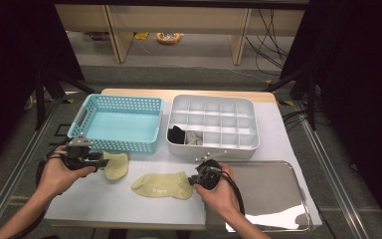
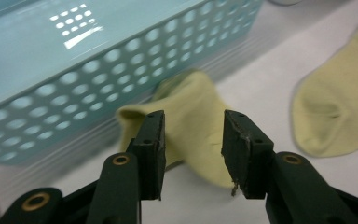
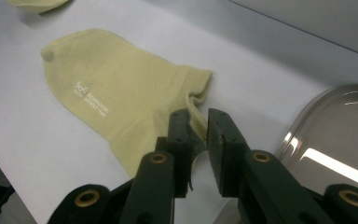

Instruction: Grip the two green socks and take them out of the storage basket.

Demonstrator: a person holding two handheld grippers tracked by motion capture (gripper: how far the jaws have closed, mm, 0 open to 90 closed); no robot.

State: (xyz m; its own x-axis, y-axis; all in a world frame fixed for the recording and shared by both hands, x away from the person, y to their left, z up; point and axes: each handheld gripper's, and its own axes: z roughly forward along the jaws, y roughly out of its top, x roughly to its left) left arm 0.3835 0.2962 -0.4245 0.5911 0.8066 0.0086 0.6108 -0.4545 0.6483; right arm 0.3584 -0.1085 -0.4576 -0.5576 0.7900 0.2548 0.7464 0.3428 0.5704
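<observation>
Two pale yellow-green socks lie on the white table top. One sock (image 1: 117, 166) (image 2: 191, 102) rests against the front wall of the turquoise basket (image 1: 114, 145) (image 2: 74, 84). My left gripper (image 1: 102, 160) (image 2: 193, 122) hovers at that sock with its jaws standing apart, the sock showing through the gap and not pinched. The other sock (image 1: 161, 185) (image 3: 121, 88), with a small white logo, lies flat in the middle. My right gripper (image 1: 193, 180) (image 3: 198, 119) sits at its cuff end, jaws narrowly apart, a loose edge of the cuff by the left jaw.
A white divided organizer (image 1: 211, 150) stands behind the right hand, with dark and grey socks in its front-left cells. A shiny steel tray (image 1: 273, 194) (image 3: 335, 121) lies at the front right, close beside the right gripper. The table's front edge is near both forearms.
</observation>
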